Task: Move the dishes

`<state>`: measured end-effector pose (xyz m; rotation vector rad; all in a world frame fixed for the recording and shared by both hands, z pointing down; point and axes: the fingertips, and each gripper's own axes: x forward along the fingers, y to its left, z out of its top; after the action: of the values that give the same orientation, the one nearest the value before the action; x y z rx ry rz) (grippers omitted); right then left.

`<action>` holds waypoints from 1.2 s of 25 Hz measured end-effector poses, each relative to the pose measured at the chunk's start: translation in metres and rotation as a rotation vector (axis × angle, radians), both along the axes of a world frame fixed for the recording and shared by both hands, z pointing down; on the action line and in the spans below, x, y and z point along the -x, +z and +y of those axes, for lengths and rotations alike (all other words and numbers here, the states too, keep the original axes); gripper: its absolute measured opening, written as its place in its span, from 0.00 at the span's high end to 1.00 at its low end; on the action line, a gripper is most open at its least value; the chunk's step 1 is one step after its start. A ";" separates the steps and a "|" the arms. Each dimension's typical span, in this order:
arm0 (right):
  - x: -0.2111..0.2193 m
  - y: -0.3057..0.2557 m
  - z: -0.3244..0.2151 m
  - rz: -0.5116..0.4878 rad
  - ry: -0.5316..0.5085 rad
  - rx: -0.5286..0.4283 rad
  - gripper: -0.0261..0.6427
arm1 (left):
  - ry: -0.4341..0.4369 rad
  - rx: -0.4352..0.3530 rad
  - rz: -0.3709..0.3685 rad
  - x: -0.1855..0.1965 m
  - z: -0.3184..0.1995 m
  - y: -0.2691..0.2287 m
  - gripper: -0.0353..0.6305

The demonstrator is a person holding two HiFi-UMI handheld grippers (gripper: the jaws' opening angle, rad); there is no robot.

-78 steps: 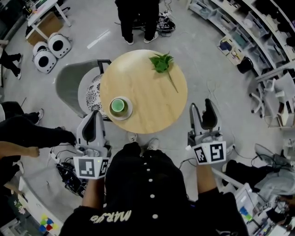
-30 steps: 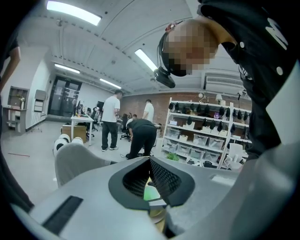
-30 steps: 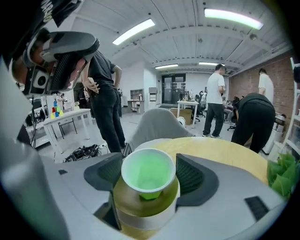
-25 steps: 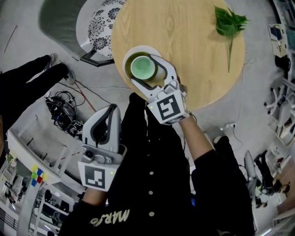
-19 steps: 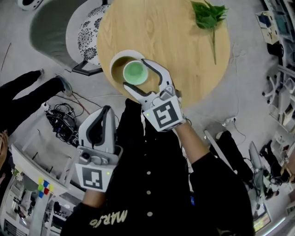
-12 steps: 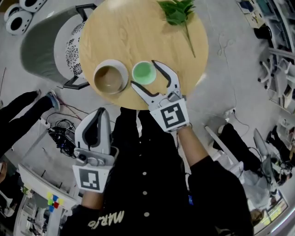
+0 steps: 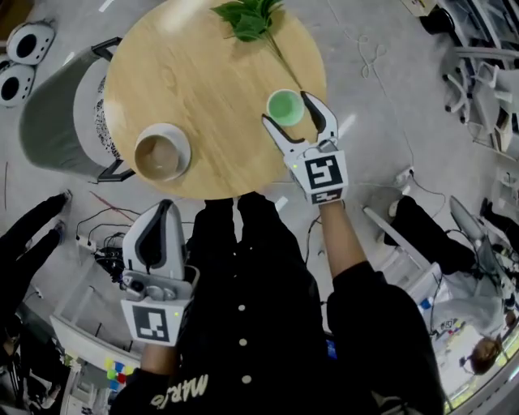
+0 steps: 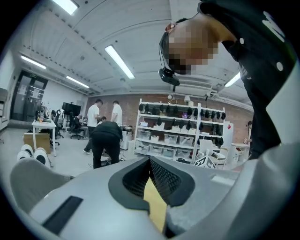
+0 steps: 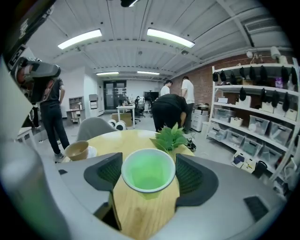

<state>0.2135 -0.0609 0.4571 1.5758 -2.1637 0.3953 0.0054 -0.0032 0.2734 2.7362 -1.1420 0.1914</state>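
On the right side of the round wooden table (image 7: 203,73), near its edge, is a green cup (image 7: 284,106), with my right gripper (image 7: 286,109) shut on it. The right gripper view has the cup (image 9: 148,174) upright between both pads, low over the wood; contact with the table cannot be told. A brown bowl (image 7: 160,156) on a white saucer (image 7: 184,146) stands at the table's front left, also visible as the bowl (image 9: 77,150). My left gripper (image 7: 163,212) hangs off the table beside my body, shut and empty (image 8: 151,180).
A leafy green sprig (image 7: 250,16) lies at the table's far edge. A grey chair (image 7: 45,121) with a patterned cushion is tucked at the table's left. Cables (image 7: 101,243) lie on the floor. People (image 9: 171,110) and storage shelves (image 9: 262,117) stand beyond the table.
My right gripper has carried the green cup out of the brown bowl and rightward across the table to its right side. The left gripper stays low and shut.
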 end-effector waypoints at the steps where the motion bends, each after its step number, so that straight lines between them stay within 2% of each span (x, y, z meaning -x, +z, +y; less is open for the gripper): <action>1: -0.009 0.003 -0.001 0.001 0.015 -0.004 0.44 | 0.008 0.002 -0.001 -0.004 0.001 0.001 0.94; 5: -0.032 0.019 -0.004 0.012 0.050 -0.003 0.44 | 0.029 0.012 -0.008 -0.018 0.006 0.005 0.94; 12: -0.050 0.050 -0.011 0.015 0.082 0.019 0.43 | 0.047 0.032 -0.021 -0.033 0.011 0.014 0.94; 21: -0.056 0.065 -0.018 -0.015 0.102 0.024 0.43 | 0.051 0.045 -0.037 -0.035 0.012 0.022 0.94; 30: -0.050 0.064 -0.019 0.005 0.071 0.034 0.41 | 0.044 0.040 -0.040 -0.033 0.009 0.020 0.94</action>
<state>0.2637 -0.0802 0.5215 1.6368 -2.0907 0.4480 0.0389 0.0062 0.2933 2.7355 -1.0758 0.2731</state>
